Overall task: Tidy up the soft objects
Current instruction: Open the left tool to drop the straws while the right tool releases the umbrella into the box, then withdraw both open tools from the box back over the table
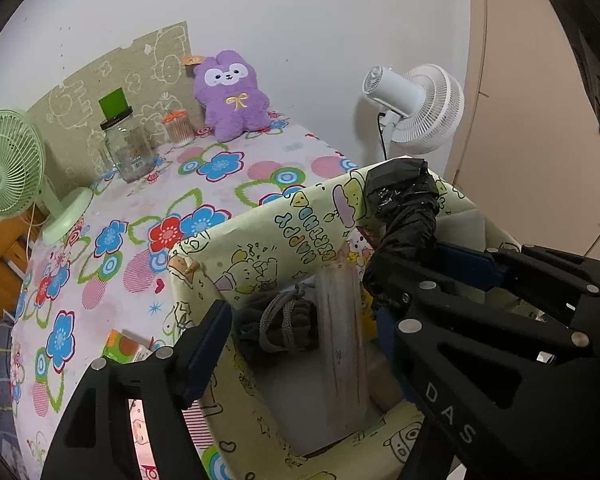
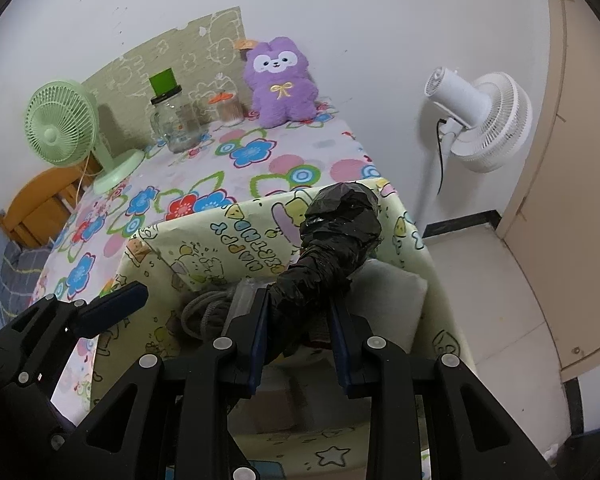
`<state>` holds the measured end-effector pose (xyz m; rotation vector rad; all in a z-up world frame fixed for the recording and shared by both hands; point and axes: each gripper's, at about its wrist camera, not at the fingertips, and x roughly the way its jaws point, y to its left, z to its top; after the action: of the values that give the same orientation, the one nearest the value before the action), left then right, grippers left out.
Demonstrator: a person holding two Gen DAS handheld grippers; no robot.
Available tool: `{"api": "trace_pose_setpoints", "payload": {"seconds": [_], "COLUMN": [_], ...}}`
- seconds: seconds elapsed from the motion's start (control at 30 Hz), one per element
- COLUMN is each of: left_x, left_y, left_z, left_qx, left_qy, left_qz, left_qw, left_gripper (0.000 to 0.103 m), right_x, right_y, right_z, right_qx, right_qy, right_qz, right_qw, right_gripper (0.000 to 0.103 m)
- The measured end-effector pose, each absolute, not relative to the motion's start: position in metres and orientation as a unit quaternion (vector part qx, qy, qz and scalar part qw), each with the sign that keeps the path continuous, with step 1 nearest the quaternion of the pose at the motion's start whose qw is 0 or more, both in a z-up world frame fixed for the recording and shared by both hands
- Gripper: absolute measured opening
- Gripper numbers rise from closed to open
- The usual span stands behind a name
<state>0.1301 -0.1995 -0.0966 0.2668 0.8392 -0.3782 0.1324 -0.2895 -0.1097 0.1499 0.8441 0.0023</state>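
- Two grippers work over a pale green cartoon-print storage box [image 1: 236, 240] that stands on the flowered bench [image 1: 220, 184], in the lower middle of both views.
- The right gripper [image 2: 300, 328] has its fingers [image 2: 260, 332] narrow, pressing on a black plastic-wrapped bundle [image 2: 332, 236]. The long axis of the bundle runs from the fingers up and away, toward the far rim of the box.
- The left gripper [image 1: 300, 344] has its fingers wide and nothing pressed between them. A blurred pale, streaked object [image 1: 340, 344] shows in the gap, inside the box; I cannot tell what it is.
- A grey cord bundle [image 1: 284, 316] lies already in the box.
- A purple plush toy [image 1: 232, 96] sits far away, upper middle of the frame, against the wall.
- I judge that the bundle must tilt down into the box; the right hand does this.
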Motion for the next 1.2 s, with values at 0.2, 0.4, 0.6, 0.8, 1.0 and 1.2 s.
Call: {"api": "trace_pose_setpoints", "payload": {"seconds": [0.2,0.4,0.6,0.8,1.0,1.2], "left_x": [0.125,0.119,0.108,0.099,0.091,0.083], "left_y": [-0.198,-0.197,-0.193,-0.184,-0.174,-0.161], "left_z": [-0.095,-0.092,-0.082,-0.073,-0.062,-0.052], "left_qx": [0.135,0.131,0.127,0.121,0.117,0.115], "left_qy": [0.401,0.398,0.386,0.377,0.364,0.35], "left_qz": [-0.18,-0.191,-0.19,-0.188,-0.186,-0.18], "left_qw": [0.888,0.887,0.894,0.899,0.905,0.912], "left_gripper": [0.079,0.088,0.094,0.097,0.099,0.1], "right_x": [0.13,0.121,0.108,0.094,0.086,0.078], "right_y": [-0.288,-0.286,-0.283,-0.275,-0.265,-0.251], "right_z": [-0.11,-0.105,-0.094,-0.081,-0.07,-0.06], "right_qx": [0.079,0.073,0.069,0.063,0.058,0.054], "right_qy": [0.415,0.407,0.391,0.372,0.358,0.346], "right_qz": [0.003,-0.007,-0.014,-0.023,-0.024,-0.025], "right_qw": [0.907,0.91,0.918,0.926,0.932,0.936], "right_gripper": [0.034,0.061,0.067,0.08,0.08,0.084]}}
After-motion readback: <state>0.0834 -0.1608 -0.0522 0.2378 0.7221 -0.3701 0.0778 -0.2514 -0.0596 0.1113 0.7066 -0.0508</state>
